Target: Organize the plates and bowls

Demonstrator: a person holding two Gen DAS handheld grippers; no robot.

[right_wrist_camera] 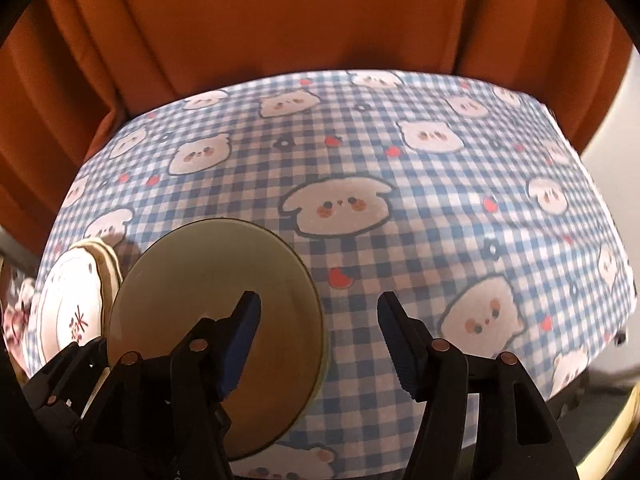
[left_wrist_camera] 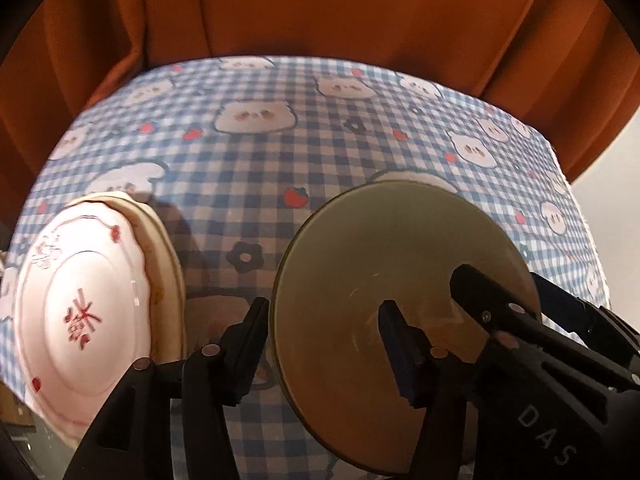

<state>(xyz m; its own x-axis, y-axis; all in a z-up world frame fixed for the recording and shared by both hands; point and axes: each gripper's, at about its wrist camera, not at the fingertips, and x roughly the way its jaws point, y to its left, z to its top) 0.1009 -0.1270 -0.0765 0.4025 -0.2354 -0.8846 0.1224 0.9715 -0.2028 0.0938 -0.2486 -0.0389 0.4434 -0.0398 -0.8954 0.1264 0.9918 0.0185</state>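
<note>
White raised letters "DAS" stand on the black body of the other gripper [left_wrist_camera: 496, 304] — the red mark inside the pink bowl [left_wrist_camera: 80, 316] is unreadable.

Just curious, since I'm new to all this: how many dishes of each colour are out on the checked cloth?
Olive-green: 1 bowl
White with red pattern: 1 plate
Cream: 1 plate showing under it; any others are hidden
Total: 3

Olive bowl [left_wrist_camera: 400, 272]: smooth, dull glaze, faint scuffs. White plate [left_wrist_camera: 80, 312]: glossy ceramic, red print. Checked tablecloth [right_wrist_camera: 400, 152] on my worktop: matt cloth. Curtain [right_wrist_camera: 280, 20]: matt rust fabric. My hand-held gripper fingers [right_wrist_camera: 404, 344]: black plastic, ribbed blue pads.
</note>
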